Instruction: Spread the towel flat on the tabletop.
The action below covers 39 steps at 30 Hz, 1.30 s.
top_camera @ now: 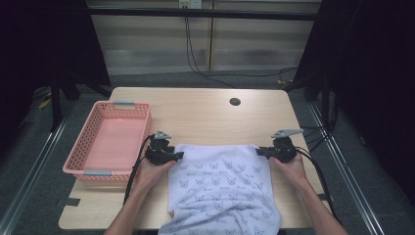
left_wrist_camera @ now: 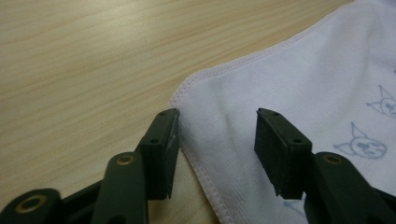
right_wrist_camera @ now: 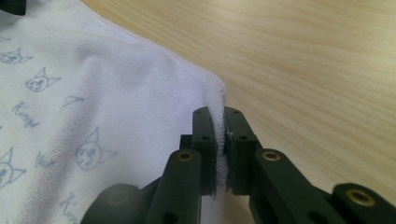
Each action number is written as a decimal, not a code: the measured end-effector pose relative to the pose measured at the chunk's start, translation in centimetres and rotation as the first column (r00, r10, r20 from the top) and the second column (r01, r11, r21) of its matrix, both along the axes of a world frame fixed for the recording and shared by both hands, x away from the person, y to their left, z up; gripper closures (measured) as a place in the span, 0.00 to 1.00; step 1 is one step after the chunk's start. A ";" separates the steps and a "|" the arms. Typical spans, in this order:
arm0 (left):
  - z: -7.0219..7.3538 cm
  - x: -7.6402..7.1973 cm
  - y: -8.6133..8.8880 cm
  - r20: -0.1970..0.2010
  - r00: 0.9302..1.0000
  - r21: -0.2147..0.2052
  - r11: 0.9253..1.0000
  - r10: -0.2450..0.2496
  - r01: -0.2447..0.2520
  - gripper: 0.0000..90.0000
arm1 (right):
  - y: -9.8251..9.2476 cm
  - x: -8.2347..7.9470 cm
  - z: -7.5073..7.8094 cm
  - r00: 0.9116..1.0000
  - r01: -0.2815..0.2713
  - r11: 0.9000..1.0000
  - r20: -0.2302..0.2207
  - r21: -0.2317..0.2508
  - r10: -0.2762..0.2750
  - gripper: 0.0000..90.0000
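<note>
On the wooden counter (top_camera: 205, 115), the high view shows a white cat-print towel (top_camera: 222, 188) spread flat beside a pink basket (top_camera: 105, 142), the left gripper (top_camera: 169, 155) and right gripper (top_camera: 266, 152) at its far corners. In the left gripper view, half-open jaws straddle the towel's corner without pressing it. In the right gripper view, the jaws pinch the hem tight.
</note>
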State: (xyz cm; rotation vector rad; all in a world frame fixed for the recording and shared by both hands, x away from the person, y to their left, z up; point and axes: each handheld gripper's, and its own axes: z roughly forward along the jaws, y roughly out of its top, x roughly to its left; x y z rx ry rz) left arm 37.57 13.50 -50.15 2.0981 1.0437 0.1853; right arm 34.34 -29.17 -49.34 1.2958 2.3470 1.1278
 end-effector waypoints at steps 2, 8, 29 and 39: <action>-0.1 -0.1 -0.2 0.008 1.000 -0.007 1.000 -0.026 0.026 0.75 | 0.1 0.0 0.0 1.000 -0.003 1.000 -0.005 0.005 0.003 0.94; 0.9 -0.1 0.0 -0.004 0.998 -0.122 0.991 -0.061 0.060 0.96 | -0.6 -0.2 1.1 1.000 0.005 0.998 0.018 0.061 -0.006 0.95; 12.4 3.1 2.6 0.235 0.972 -0.225 0.972 -0.008 0.062 0.97 | -2.5 3.5 12.3 0.970 0.027 0.979 0.230 0.204 -0.075 0.95; 16.4 4.7 3.2 0.294 0.955 -0.268 0.962 0.036 0.046 0.97 | -1.7 6.7 16.7 0.961 0.021 0.978 0.264 0.209 -0.077 0.95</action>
